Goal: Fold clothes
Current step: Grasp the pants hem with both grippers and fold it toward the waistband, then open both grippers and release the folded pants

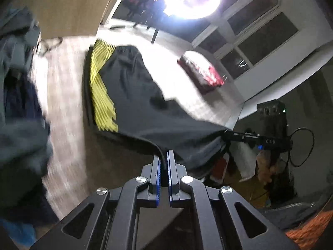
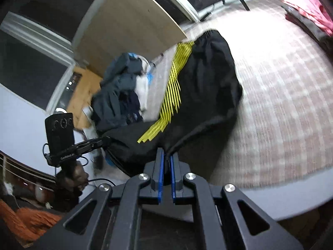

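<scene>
I have the black athletic shorts with the yellow striped side panel point(image 1: 133, 87) pinched at their near hem by both tools. My left gripper point(image 1: 164, 160) has its fingers nearly closed on the hem edge, with only a thin fold of cloth between them. My right gripper point(image 2: 167, 156) is the same, fingers squeezed onto a bunched corner of the hem. From either grip the shorts run straight away from me across the checked cloth covering the desk point(image 2: 281, 87), long axis pointing ahead, the elastic waistband at the far end and the near part lifted off the desk. Both hands sit equally close, side by side at the near edge, tools pointing forward and slightly down. A heap of dark grey and white clothes point(image 2: 120, 87) lies left of the shorts; a folded pink and red garment point(image 2: 308, 8) lies far right. I judge any fold would carry the hem forward toward the waistband.
</scene>
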### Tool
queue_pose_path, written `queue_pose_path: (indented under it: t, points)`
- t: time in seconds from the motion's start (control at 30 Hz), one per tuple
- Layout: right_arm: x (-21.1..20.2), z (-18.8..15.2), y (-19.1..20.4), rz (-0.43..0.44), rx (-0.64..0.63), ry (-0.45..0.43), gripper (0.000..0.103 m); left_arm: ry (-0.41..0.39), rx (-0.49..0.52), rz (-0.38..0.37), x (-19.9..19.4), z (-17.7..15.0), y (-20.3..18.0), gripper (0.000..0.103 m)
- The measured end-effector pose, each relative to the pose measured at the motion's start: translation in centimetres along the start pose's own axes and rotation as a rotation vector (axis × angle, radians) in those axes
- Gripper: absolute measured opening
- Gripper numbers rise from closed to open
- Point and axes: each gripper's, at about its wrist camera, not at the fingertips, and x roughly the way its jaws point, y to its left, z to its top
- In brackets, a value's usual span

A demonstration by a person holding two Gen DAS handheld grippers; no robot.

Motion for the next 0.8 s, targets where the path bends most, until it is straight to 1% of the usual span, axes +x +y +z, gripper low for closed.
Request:
queue_pose_path:
  t: [0.07, 0.13, 0.2, 0.27, 0.37, 0.47, 0.6, 0.67, 0.73, 0.8]
  points:
    - [0.6, 2.4, -0.1, 0.006, -0.019, -0.020, 0.006, -0.029, 0.034, 0.008, 0.2, 2.7, 0.2, 0.004]
    - [1.6, 5.7, -0.4, 0.017, -0.036, -0.044, 0.006, -0.058, 0.060, 0.027, 1.0, 5.9, 0.7, 0.004]
    - [2.8, 9.0, -1.1, 0.026, -0.041, -0.054, 0.006, -0.078, 0.061, 0.035, 2.0, 8.9, 1.8, 0.004]
    - [4.2, 12.8, -2.2, 0.030, -0.038, -0.062, 0.006, -0.082, 0.050, 0.051, 3.9, 12.0, 3.2, 0.004]
    - [6.9, 17.9, -4.3, 0.024, -0.018, -0.058, 0.006, -0.070, 0.039, 0.102, 7.0, 16.0, 5.7, 0.004]
    - [10.1, 21.2, -6.4, -0.022, -0.006, -0.031, 0.006, -0.054, 0.021, 0.137, 10.0, 19.2, 8.4, 0.004]
    - [14.4, 25.6, -9.1, -0.085, 0.010, 0.005, 0.006, -0.029, -0.024, 0.172, 13.7, 21.8, 12.3, 0.004]
    - [16.6, 27.7, -10.5, -0.115, 0.019, 0.023, 0.006, -0.019, -0.041, 0.193, 15.0, 22.4, 13.7, 0.004]
    - [18.2, 28.7, -11.6, -0.128, 0.033, 0.042, 0.006, -0.008, -0.064, 0.202, 16.3, 23.0, 15.0, 0.004]
    - [19.6, 29.6, -12.2, -0.137, 0.039, 0.070, 0.007, 0.024, -0.090, 0.216, 17.6, 23.6, 16.3, 0.005]
